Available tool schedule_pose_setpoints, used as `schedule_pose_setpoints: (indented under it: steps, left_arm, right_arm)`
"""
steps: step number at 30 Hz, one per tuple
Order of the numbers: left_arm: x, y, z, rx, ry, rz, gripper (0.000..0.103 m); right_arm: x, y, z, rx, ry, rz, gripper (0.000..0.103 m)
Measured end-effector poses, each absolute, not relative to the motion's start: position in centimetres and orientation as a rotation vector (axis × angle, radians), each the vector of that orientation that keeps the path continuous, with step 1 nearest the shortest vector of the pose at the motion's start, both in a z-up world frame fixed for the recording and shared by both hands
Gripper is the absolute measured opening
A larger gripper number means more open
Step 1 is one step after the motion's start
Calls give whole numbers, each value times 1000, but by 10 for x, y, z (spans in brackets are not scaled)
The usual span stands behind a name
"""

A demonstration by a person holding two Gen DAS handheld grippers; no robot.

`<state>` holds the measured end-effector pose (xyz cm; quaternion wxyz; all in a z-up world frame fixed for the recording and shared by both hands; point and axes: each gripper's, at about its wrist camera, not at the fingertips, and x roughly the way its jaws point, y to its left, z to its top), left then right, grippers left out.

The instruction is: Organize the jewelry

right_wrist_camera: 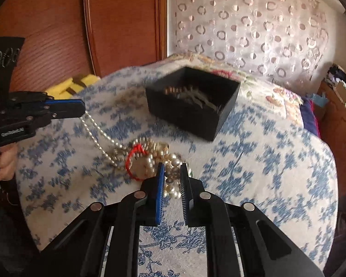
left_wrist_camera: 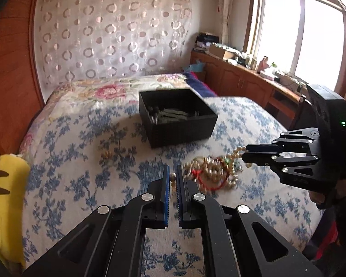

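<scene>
Two strands are being drawn out of one tangled jewelry pile (right_wrist_camera: 150, 159) lying on the blue-flowered bedspread (right_wrist_camera: 265, 161), on the near side of the black box (right_wrist_camera: 193, 106), which already holds a few pieces. The thin pearl necklace (right_wrist_camera: 99, 136) runs as a taut line from the pile's left edge up and leftward to the left gripper (right_wrist_camera: 82, 108), whose fingers are pinched together on its end; in the left wrist view a single bead (left_wrist_camera: 173, 176) sits in the narrow slot between those fingers. A chunkier pearl string (right_wrist_camera: 171, 177) runs from the pile's near edge straight into the right gripper (right_wrist_camera: 171, 168), where the fingers stand a little apart with pearls between them; motion blur makes it hard to say how firmly they bite, though the side view from the left wrist suggests they are clamped on it (left_wrist_camera: 243, 153). So the pile lies between the two claws, with the thin strand's long axis pointing left and the thick one's toward the right claw. The box lies beyond the pile, somewhat nearer the right gripper; separating the strands probably comes before any carry toward it
</scene>
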<state>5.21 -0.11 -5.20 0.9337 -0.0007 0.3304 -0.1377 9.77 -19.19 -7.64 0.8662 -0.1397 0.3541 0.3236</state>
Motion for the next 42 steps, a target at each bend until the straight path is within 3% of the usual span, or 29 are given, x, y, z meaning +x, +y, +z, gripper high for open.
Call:
schedule_pose_setpoints:
  steps: [12,14,18,29,42]
  left_arm:
    - [58,-10,10,25,535,-289,4]
    - [59,-11,18,29,518,-290,4]
    - [62,-12,30,32,495,-291,4]
    - [65,-12,48,41,459,-290,4]
    - [73,-14,84,57,383,-280,4]
  right_arm:
    - [89,-200,-1,-280,580,675,15]
    - [88,-201,11,-274,552,677,8]
    - [86,-201,32,-282,505,675,8]
    - [91,-202,29,-278,513,664,8]
    - [102,-207,86,-268,394,636,8]
